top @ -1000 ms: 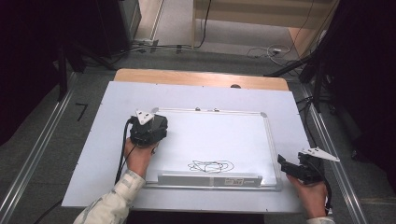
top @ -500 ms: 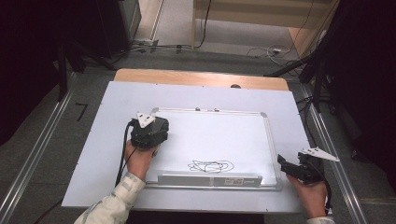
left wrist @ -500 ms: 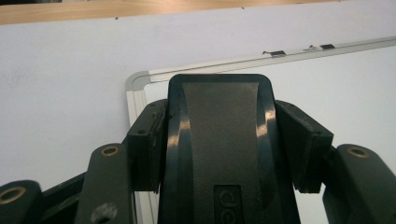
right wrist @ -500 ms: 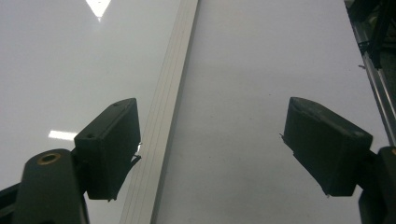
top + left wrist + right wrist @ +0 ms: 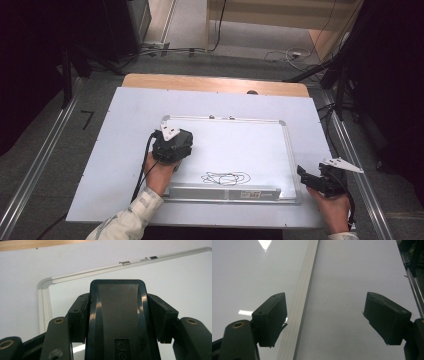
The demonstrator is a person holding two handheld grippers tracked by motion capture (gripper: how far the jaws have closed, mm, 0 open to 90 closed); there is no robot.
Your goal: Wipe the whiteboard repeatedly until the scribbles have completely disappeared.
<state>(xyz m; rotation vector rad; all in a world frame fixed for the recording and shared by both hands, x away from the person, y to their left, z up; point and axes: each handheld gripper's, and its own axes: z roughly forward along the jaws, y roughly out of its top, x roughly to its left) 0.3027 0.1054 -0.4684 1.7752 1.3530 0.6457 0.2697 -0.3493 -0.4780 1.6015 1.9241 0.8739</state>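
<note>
On the white table (image 5: 125, 115), seen from the high view, lies a whiteboard (image 5: 250, 145) with a black scribble (image 5: 225, 177) near its close edge. The left gripper (image 5: 172, 145) sits over the board's left part, up from the scribble and to its left. The left hand (image 5: 159, 172) holds it from behind, and the sleeve (image 5: 125, 220) comes in from the bottom at a slant. The right gripper (image 5: 320, 180) is low at the board's right edge, and the right hand (image 5: 334, 210) holds it from below.

In the left gripper view, the left gripper (image 5: 117, 322) has its jaws pressed on a black eraser (image 5: 117, 315) from both sides. The eraser points up the board toward the silver frame (image 5: 87, 272) at the top left corner.

In the right gripper view, the right gripper (image 5: 332, 317) has its jaws wide apart with nothing between them. Below it the board's edge strip (image 5: 304, 290) runs up the picture, with shiny board on one side and table (image 5: 352, 277) on the other.
</note>
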